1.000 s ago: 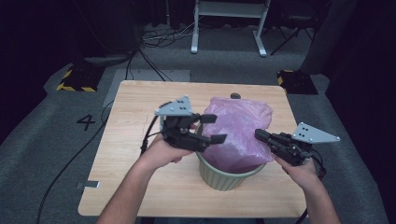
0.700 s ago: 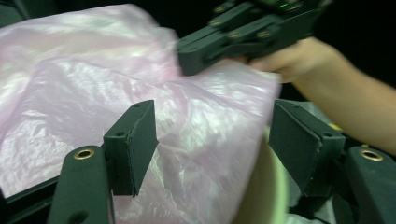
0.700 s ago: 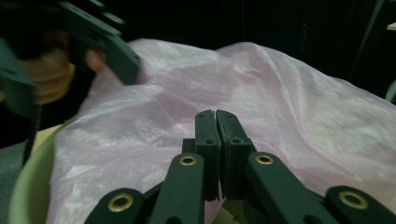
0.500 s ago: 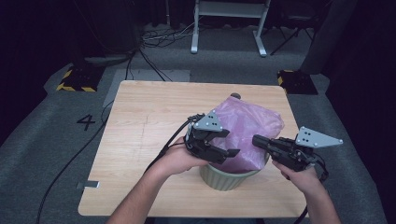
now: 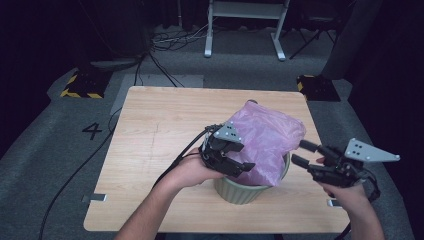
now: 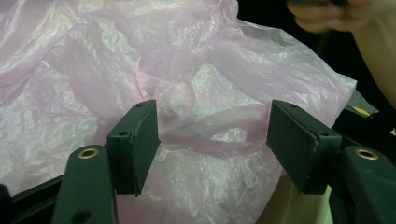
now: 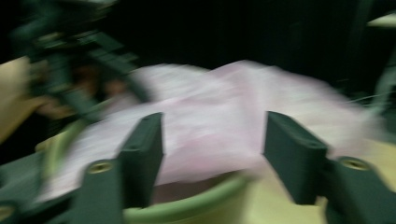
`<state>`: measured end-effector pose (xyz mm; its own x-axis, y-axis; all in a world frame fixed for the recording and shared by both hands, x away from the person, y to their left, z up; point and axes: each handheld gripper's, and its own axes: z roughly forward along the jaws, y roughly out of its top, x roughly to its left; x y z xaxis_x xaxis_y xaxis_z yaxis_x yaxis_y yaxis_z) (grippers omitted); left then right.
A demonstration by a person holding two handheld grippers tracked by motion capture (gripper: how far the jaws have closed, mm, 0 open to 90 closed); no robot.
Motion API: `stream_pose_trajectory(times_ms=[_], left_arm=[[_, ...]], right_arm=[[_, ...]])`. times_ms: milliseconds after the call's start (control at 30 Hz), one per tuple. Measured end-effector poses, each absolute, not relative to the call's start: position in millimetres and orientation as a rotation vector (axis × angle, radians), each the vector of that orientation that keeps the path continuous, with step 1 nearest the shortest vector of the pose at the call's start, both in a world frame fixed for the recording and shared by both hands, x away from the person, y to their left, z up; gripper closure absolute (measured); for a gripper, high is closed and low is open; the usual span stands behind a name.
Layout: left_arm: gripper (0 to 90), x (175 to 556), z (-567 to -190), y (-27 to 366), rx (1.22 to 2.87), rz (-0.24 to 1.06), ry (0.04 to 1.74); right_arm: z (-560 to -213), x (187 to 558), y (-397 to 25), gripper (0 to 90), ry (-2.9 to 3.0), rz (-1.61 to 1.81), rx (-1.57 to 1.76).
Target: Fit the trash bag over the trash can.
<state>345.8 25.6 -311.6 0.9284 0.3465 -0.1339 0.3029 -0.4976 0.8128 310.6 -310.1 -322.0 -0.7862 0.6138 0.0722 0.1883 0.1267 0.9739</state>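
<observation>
Pink plastic bag (image 5: 265,137) without readable print

Pink bag (image 5: 265,140): thin crinkled translucent plastic, bunched and puffed up, lower part stuffed into the bin (image 5: 247,189), the rest billowing well above the rim and leaning toward the table's far right. Bin is pale green, round, upright, near the table's front edge, right of centre. Bag folds (image 6: 196,116) are loose and creased, its mouth not discernible.
</observation>
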Motion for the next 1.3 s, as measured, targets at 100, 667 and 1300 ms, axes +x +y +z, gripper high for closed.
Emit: stream_pose_trajectory(times_ms=[100,667,1300], left_arm=[[34.1,346,-312,26,2.130,0.052,0.462],[33.4,354,-315,25,2.111,0.060,0.505],[31.0,355,-292,55,1.829,0.036,0.562]], right_arm=[[-320,333,-326,26.2,1.965,1.676,0.877],[-323,385,-314,79.0,2.069,1.764,0.932],[-317,305,-240,86.2,2.249,1.615,0.398]])
